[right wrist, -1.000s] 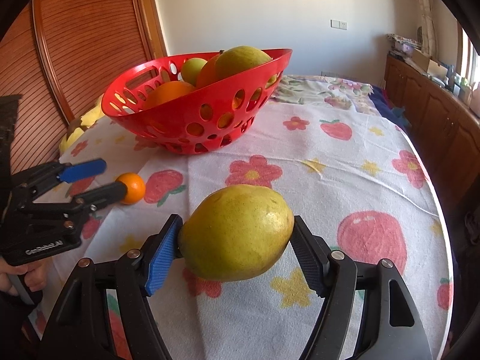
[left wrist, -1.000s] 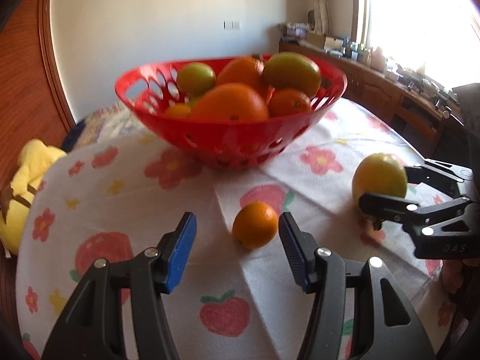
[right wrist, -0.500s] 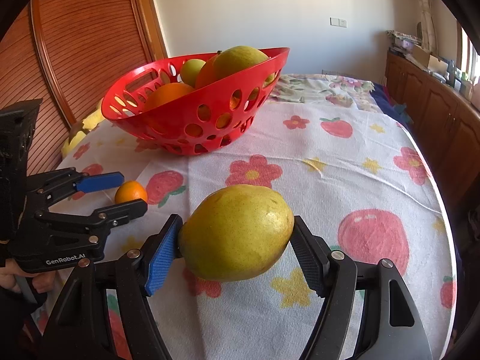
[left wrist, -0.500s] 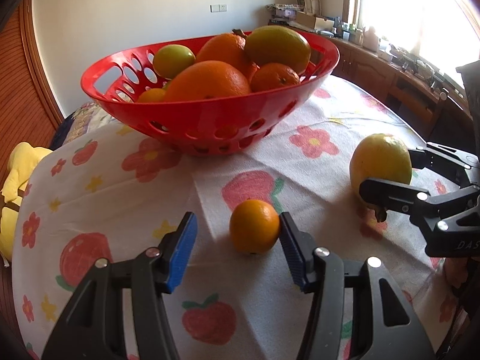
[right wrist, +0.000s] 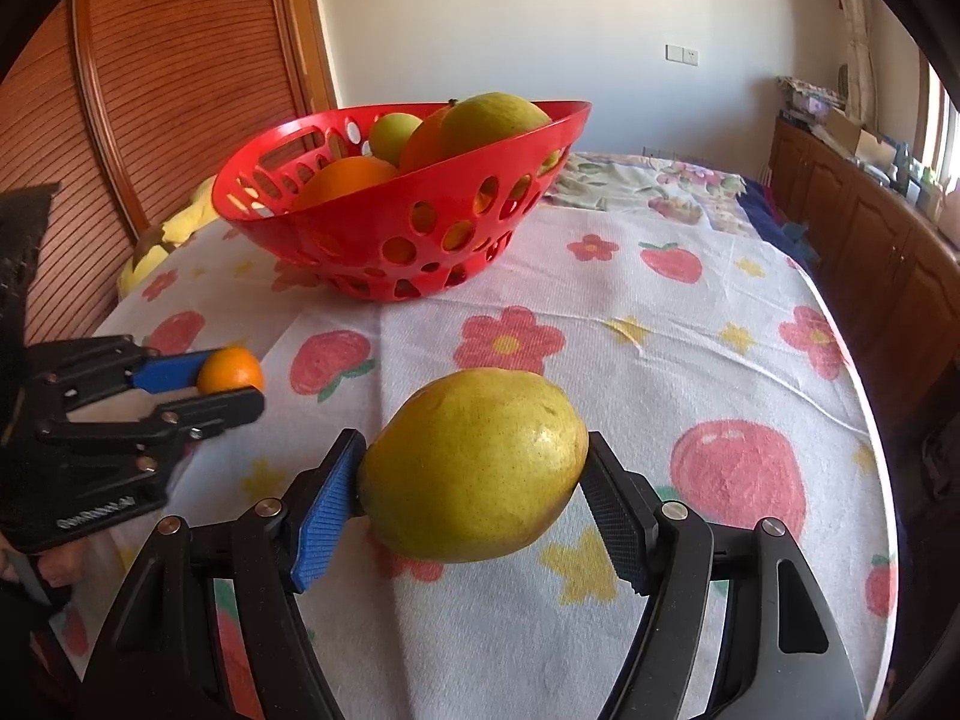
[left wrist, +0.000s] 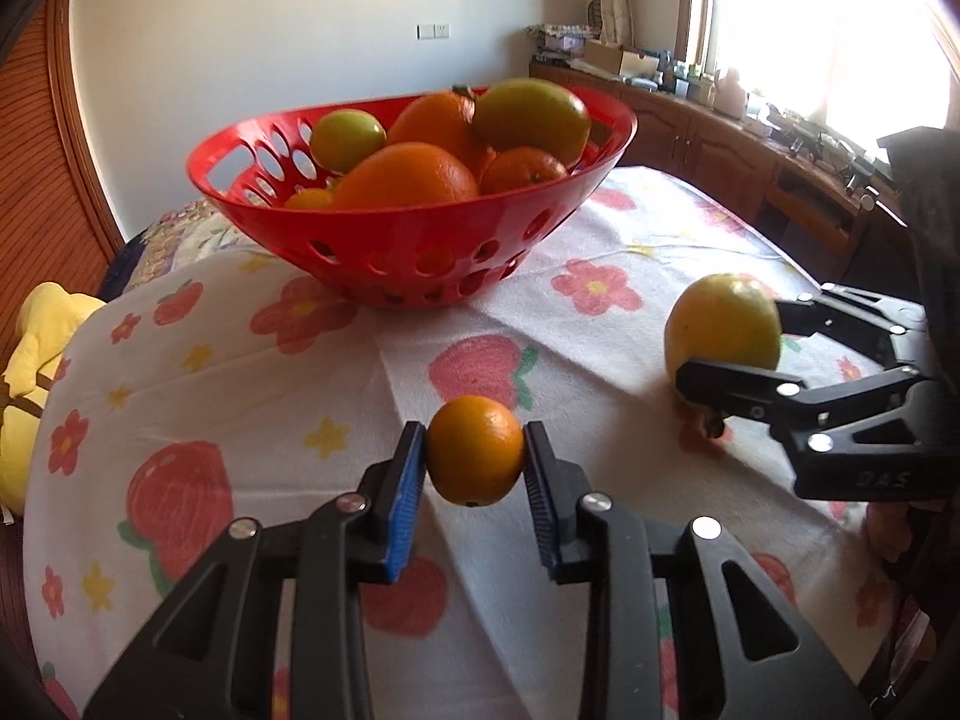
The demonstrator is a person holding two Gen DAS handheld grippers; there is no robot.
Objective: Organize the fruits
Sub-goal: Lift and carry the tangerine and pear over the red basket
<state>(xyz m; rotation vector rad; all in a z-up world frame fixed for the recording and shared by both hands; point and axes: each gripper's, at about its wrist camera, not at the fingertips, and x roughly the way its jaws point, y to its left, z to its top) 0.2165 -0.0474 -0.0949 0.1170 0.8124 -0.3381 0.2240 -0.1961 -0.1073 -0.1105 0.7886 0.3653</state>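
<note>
Your left gripper, its body printed "GenRobot.AI" in the right wrist view, clenched one small orange above the flowered tablecloth. Your right gripper clamped one yellow-green mango. The red basket behind showed at least six fruits.

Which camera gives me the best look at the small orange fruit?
The left wrist view: the small orange fruit sits centred and close, clamped between the left gripper pads. The right wrist view shows it only small at the left edge, partly hidden by that gripper's finger.
</note>
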